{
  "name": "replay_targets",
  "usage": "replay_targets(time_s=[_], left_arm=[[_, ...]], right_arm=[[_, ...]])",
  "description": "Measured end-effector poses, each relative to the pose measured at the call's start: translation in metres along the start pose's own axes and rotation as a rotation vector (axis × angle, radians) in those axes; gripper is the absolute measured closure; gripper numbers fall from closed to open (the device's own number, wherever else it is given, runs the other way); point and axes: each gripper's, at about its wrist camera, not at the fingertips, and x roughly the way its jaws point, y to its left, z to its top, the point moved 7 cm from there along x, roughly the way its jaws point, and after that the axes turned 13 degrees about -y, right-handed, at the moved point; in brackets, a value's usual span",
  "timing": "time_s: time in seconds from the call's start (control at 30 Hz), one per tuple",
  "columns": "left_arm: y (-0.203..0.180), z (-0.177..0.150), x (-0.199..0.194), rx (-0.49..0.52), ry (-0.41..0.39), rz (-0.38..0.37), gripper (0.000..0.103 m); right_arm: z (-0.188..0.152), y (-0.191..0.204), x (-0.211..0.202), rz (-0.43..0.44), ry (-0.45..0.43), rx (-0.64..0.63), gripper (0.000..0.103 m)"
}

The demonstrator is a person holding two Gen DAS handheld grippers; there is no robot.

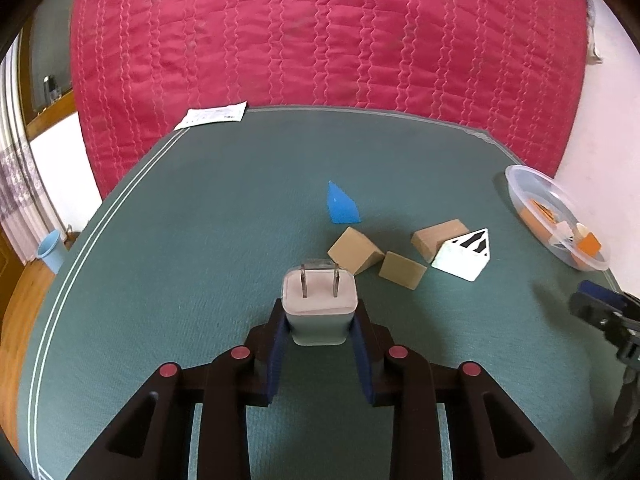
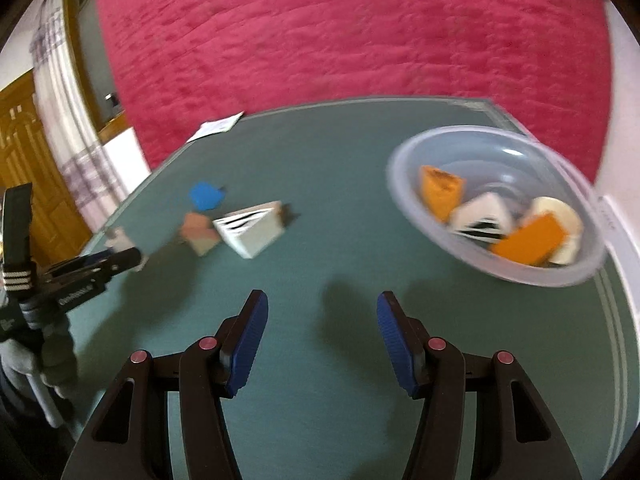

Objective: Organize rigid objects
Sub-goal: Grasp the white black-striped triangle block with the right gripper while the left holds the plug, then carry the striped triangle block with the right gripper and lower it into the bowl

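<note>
- I've got the white plug adapter [image 1: 319,307] pinched between the pads of my left gripper [image 1: 320,322], fingers closed onto its two side walls, prongs pointing up and away from me
- The relation that matters now: the clear plastic bowl [image 1: 520,184] sits far off to the right of those fingers, at the right edge of the mat, so I judge the adapter has to travel right and a little forward to get there
- My right gripper [image 2: 322,320] is the nearer one to the bowl, which lies just up and right of its fingertips, but its jaws stand apart with only mat between them; it holds nothing
- In the bowl I can already make out orange blocks [image 2: 528,240], a striped white piece and a pale round one; the right view is blurred, so I won't go finer than that
- Still loose on the mat, ahead of the adapter and between it and the bowl: three plain wooden blocks [image 1: 354,254], a white prism with black stripes [image 1: 462,256] and a blue wedge [image 1: 340,204] further back
- My carry path would cross over that cluster, so I'd want height before swinging right
- Surface is a teal felt-like mat [image 1: 200,240] with white border lines, a paper slip [image 1: 212,115] at its far left corner
- Behind it a red quilted cover [image 1: 320,32], white wall to the right, wooden floor and a small blue cup [image 1: 50,249] to the left
</note>
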Motion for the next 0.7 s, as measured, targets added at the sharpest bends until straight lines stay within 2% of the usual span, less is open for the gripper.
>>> replay_targets(time_s=[0.17,0.33,0.47,0.6,0.7], left_arm=[[-0.003,0.001,-0.005,0.015,-0.008,-0.016,0.071],[-0.004,-0.001,-0.007,0.015,-0.010,-0.035,0.071],[-0.003,-0.002,-0.006,0.011,-0.007,-0.044,0.071],[-0.002,-0.004,-0.004,0.002,0.000,-0.044,0.071],[-0.003,-0.004,-0.004,0.002,0.001,-0.045,0.071]], right_arm=[[0.010,0.035,0.028,0.034,0.028,-0.074,0.045],[0.020,0.054,0.062,0.038,0.045,-0.076,0.045],[0.024,0.060,0.086,0.040,0.054,-0.086,0.041],[0.022,0.061,0.105,0.017,0.077,-0.109,0.041],[0.021,0.059,0.111,0.033,0.098,-0.082,0.041]])
